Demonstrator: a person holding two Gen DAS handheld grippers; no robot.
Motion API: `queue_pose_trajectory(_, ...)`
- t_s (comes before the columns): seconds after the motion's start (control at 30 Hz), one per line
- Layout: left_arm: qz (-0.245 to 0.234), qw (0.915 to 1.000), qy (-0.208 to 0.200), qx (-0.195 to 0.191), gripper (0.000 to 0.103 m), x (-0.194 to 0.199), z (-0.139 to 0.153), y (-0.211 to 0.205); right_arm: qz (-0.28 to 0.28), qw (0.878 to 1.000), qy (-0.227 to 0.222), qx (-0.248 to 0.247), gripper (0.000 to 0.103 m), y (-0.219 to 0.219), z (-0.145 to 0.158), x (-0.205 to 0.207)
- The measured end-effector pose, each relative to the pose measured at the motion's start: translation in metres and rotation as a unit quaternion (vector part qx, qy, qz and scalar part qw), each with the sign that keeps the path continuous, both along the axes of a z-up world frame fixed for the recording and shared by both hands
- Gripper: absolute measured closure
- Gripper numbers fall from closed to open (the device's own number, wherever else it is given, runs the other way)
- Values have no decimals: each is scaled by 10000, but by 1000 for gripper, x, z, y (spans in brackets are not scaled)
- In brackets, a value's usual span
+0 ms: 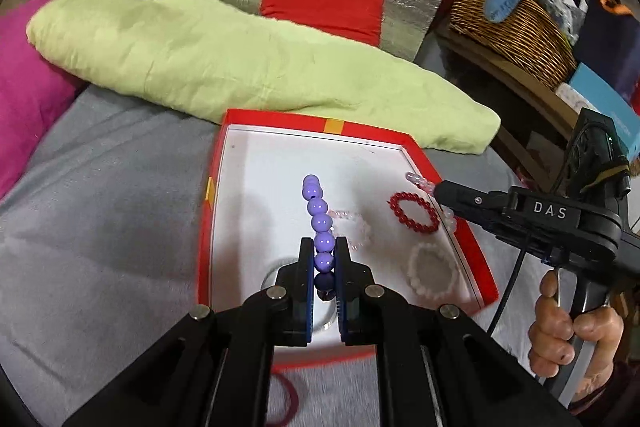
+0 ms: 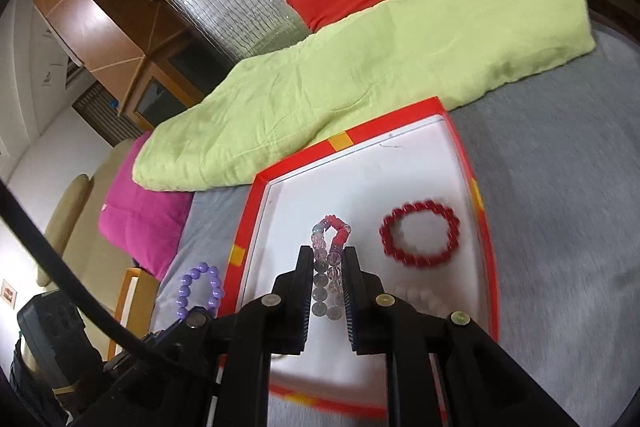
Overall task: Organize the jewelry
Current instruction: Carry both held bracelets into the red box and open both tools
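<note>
A red box [image 1: 218,163] with a white floor lies on a grey sheet. My left gripper [image 1: 324,251] is shut on a purple bead bracelet [image 1: 318,211], held on edge above the box floor. In the box lie a red bead bracelet [image 1: 414,213] and a white bead bracelet [image 1: 434,273]. My right gripper [image 2: 328,255] is shut on a clear-and-pink bead bracelet [image 2: 332,243] above the box [image 2: 340,141]. The red bracelet [image 2: 420,237] lies to its right. The purple bracelet [image 2: 200,291] shows at the box's left rim. In the left wrist view the right gripper [image 1: 438,193] comes in over the right rim.
A folded green blanket [image 1: 240,59] lies right behind the box, with a pink pillow [image 1: 24,87] to its left and a red cushion [image 1: 320,7] on silver foil behind. A wicker basket [image 1: 512,27] stands at the back right. A dark red ring [image 1: 288,399] lies on the grey sheet [image 1: 100,227].
</note>
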State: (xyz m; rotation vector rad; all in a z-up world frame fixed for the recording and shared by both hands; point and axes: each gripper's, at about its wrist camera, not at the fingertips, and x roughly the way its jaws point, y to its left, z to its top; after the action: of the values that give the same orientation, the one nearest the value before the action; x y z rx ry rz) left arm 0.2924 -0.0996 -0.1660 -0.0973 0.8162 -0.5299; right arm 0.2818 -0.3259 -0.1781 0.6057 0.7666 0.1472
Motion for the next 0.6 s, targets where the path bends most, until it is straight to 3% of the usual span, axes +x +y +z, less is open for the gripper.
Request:
queue_pose_trajectory(0.27, -13, 9994, 339, -100, 93, 38, -18, -4, 31, 9996, 243, -163, 88, 11, -10, 57)
queue_pose_trajectory(0.6, -53, 9982, 589, -122, 93, 56, -31, -3, -119, 9980, 577, -242, 88, 20, -27, 99)
